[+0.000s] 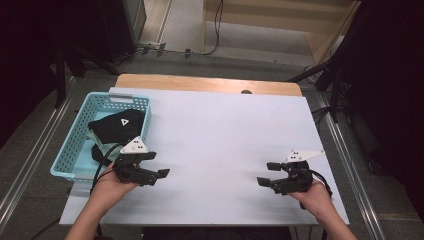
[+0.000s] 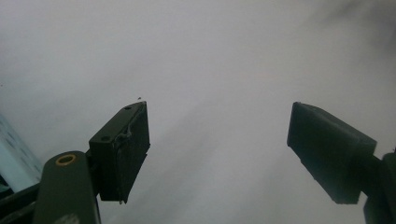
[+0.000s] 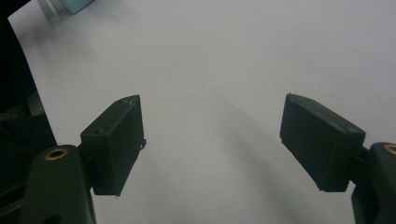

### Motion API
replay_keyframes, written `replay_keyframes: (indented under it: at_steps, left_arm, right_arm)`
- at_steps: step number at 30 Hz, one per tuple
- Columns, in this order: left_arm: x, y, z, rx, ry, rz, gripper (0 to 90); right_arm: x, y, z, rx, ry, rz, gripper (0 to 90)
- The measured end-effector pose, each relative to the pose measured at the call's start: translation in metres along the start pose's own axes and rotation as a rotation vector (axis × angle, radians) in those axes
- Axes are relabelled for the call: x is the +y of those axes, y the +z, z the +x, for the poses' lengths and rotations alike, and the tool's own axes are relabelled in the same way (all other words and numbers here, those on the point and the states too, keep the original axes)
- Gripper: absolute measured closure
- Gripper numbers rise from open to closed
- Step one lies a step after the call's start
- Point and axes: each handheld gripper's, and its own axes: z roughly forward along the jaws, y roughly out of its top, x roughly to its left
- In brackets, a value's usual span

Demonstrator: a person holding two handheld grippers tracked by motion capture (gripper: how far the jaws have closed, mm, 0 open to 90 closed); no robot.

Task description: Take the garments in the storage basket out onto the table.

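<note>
Left gripper (image 1: 157, 164) spread wide, nothing between the jaws, held low over the white table sheet (image 1: 220, 130) near its front left part, just right of the basket. Same spread seen along the jaws in the left gripper view (image 2: 218, 154): blank white surface between the two black pads, a sliver of pale blue mesh at the lower left edge. Right gripper (image 1: 267, 173) likewise spread and empty, low over the front right part of the sheet, well apart from the left one, jaws pointing leftward toward the middle. Wide gap again in the right gripper view (image 3: 211, 142), bare white surface beyond, a blurred bit of turquoise at the top left corner. Grey three-cornered plates on top of both tools, cables trailing back toward the hands.

Turquoise plastic basket (image 1: 75, 145) on the left edge of the table, just beside the left gripper. Black cloth item with a white triangle mark (image 1: 118, 124) lying inside the basket, bunched toward its far half, over something pale; untouched by either tool. Wooden table edge (image 1: 200, 82) visible beyond the sheet.
</note>
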Motion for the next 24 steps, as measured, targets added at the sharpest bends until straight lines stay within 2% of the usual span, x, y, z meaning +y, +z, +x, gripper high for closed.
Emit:
replay_keyframes:
  at_steps: [10,24]
  left_arm:
    - [0.0011,-0.0005,0.0021,-0.013,-0.007,0.008,22.9]
    - [0.0009,-0.0002,0.0012,-0.006,-0.003,0.010,22.9]
  right_arm:
    - [-0.0025,-0.0018,0.0015,-0.007,-0.004,0.000,20.1]
    - [-0.0027,-0.0015,0.0012,-0.009,0.000,0.000,20.0]
